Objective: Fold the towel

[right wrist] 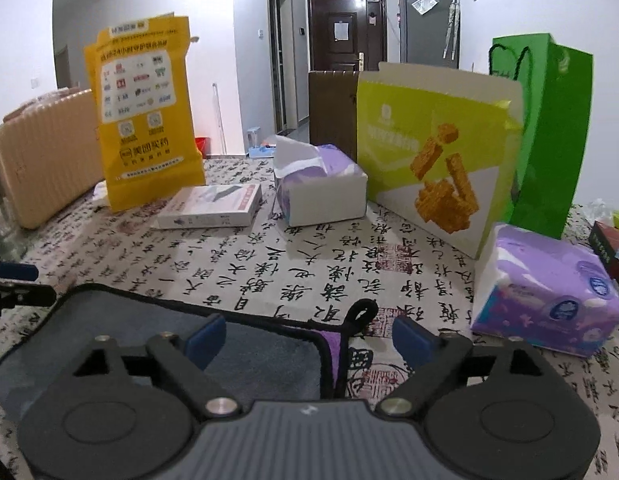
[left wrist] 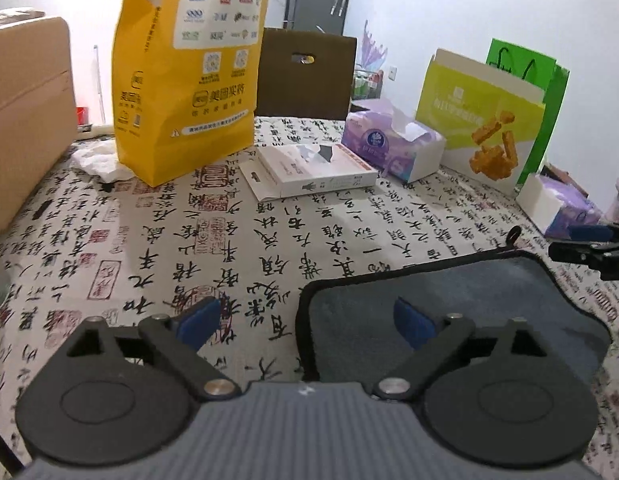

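Observation:
A small grey-blue towel (left wrist: 481, 300) with black edging lies folded flat on the calligraphy tablecloth (left wrist: 229, 232); it also shows in the right wrist view (right wrist: 149, 332), with a black hanging loop (right wrist: 359, 314) at its right corner. My left gripper (left wrist: 307, 322) is open and empty, straddling the towel's left edge, its right finger over the towel. My right gripper (right wrist: 307, 336) is open and empty, straddling the towel's right corner near the loop. The right gripper also shows at the right edge of the left wrist view (left wrist: 589, 248).
At the back stand a yellow paper bag (left wrist: 189, 76), a flat white box (left wrist: 313, 170), an open purple tissue box (left wrist: 393, 144), a lime snack carton (left wrist: 485, 128), a green bag (right wrist: 549, 132) and a beige suitcase (right wrist: 45, 160). A purple tissue pack (right wrist: 549, 292) lies right.

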A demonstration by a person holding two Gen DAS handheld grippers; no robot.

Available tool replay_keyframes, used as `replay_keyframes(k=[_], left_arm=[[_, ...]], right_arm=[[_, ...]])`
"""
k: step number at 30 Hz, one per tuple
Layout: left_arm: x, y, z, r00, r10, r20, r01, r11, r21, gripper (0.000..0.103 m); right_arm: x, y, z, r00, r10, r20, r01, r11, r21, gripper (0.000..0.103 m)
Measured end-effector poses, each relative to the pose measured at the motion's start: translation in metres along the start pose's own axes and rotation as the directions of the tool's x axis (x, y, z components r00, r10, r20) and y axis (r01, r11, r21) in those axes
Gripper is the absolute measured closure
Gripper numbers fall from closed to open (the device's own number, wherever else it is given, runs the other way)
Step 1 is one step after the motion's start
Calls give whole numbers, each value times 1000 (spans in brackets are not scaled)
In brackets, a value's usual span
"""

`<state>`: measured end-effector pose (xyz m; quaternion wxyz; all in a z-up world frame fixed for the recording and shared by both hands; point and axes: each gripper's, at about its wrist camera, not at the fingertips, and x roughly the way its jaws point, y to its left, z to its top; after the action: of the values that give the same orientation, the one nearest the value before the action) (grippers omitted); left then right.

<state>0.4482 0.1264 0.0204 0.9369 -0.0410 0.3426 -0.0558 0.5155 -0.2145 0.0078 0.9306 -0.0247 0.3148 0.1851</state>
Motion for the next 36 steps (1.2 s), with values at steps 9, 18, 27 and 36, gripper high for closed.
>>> replay_keyframes(k=[9,18,27,36], left_arm=[[-50,-16,-7,999,3,33,-2,1000,-11,4],[-93,-34,-26,997,25,68,-27,999,23,1],[-120,-45,-40,996,25,83,-28,999,34,0],[-144,-54,-52,995,25,100,-28,999,34,0]], right_arm=[[-49,9,-6,1000,-2,25,2,1000,4,11],[-88,20,-24,999,-1,40,1,1000,10,9],[-119,31,-35,998,6,64,-6,1000,4,8],[-148,38,-45,996,11,87,-11,1000,-1,7]])
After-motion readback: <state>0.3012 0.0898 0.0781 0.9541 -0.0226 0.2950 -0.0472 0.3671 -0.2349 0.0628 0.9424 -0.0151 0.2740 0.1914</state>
